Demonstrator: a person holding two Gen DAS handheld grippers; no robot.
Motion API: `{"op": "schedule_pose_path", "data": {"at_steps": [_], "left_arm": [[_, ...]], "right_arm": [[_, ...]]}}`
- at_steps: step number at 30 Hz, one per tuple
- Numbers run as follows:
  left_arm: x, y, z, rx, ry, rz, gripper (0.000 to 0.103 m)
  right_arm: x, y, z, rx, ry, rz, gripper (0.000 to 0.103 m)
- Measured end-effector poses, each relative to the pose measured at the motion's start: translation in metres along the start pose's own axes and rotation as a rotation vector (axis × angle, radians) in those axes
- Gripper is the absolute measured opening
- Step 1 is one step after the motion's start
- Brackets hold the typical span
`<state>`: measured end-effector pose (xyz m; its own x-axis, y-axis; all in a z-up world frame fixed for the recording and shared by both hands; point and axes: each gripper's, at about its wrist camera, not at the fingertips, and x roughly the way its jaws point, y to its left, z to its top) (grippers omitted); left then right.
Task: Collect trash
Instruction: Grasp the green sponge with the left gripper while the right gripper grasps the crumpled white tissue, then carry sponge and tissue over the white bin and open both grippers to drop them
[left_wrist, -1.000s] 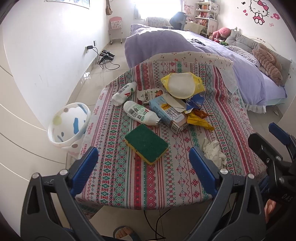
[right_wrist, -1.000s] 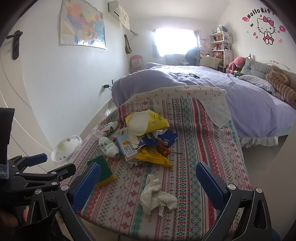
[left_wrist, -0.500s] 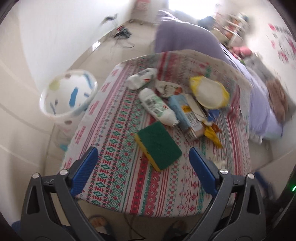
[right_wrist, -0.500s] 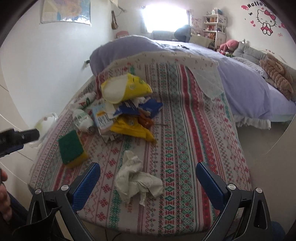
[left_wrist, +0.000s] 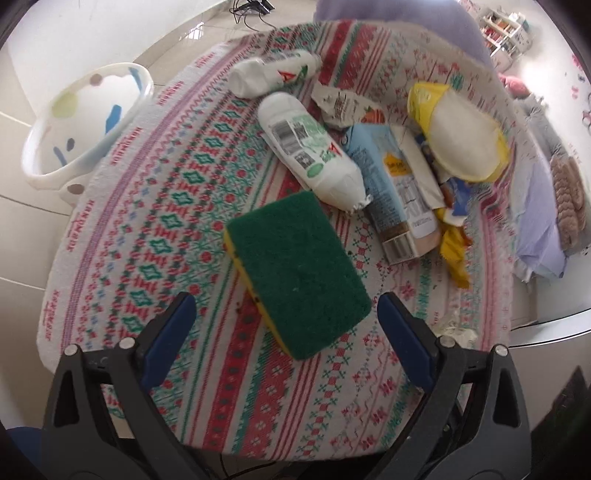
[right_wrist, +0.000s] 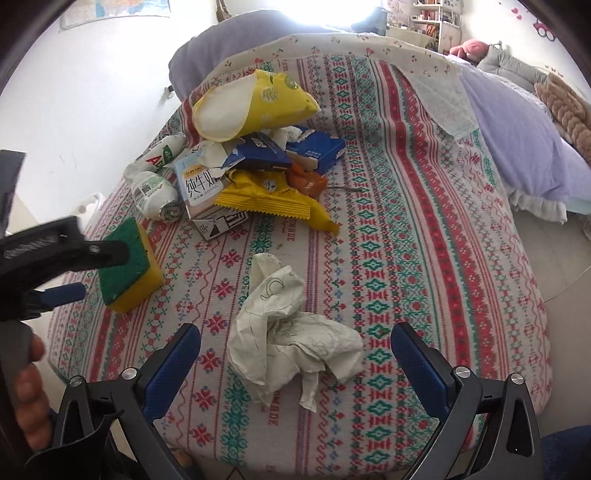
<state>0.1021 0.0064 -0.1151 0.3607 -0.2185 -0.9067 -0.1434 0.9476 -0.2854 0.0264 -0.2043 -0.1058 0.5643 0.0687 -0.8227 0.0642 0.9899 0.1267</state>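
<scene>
A green-topped yellow sponge (left_wrist: 295, 273) lies on the patterned tablecloth (left_wrist: 155, 221), just ahead of my open left gripper (left_wrist: 286, 332); it also shows in the right wrist view (right_wrist: 127, 266). A crumpled white paper (right_wrist: 291, 339) lies just ahead of my open right gripper (right_wrist: 295, 358). Behind are two white bottles (left_wrist: 310, 147), a milk carton (left_wrist: 391, 192), yellow wrappers (right_wrist: 273, 199), a yellow bag (right_wrist: 251, 103) and blue packets (right_wrist: 288, 151). A white bin (left_wrist: 85, 122) stands on the floor at the table's left.
The left gripper's frame (right_wrist: 55, 251) and the person's hand (right_wrist: 29, 391) show at the left of the right wrist view. A bed with a purple cover (right_wrist: 517, 122) lies to the right. Cables (left_wrist: 255, 7) lie on the floor beyond the table.
Both grippers have moved down and forward over the table. The left one has closed in on the sponge, the right one on the crumpled paper. Both stay open.
</scene>
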Motion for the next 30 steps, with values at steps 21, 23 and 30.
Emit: {"op": "schedule_pose_path", "data": {"at_steps": [21,23,30], "left_arm": [[-0.01,-0.02,-0.01,0.119,-0.082,-0.03,0.065],[-0.015,-0.017,-0.008,0.107,-0.085,-0.065,0.065],[-0.024,-0.006,0.0,0.067,-0.095,-0.139,0.065]], "right_arm": [[-0.007,-0.023,0.007,0.113,-0.043,0.174,0.031],[-0.014,-0.032,0.01,0.17,-0.068,0.232,0.031],[-0.023,-0.028,0.016,0.197,-0.099,0.287,0.031]]}}
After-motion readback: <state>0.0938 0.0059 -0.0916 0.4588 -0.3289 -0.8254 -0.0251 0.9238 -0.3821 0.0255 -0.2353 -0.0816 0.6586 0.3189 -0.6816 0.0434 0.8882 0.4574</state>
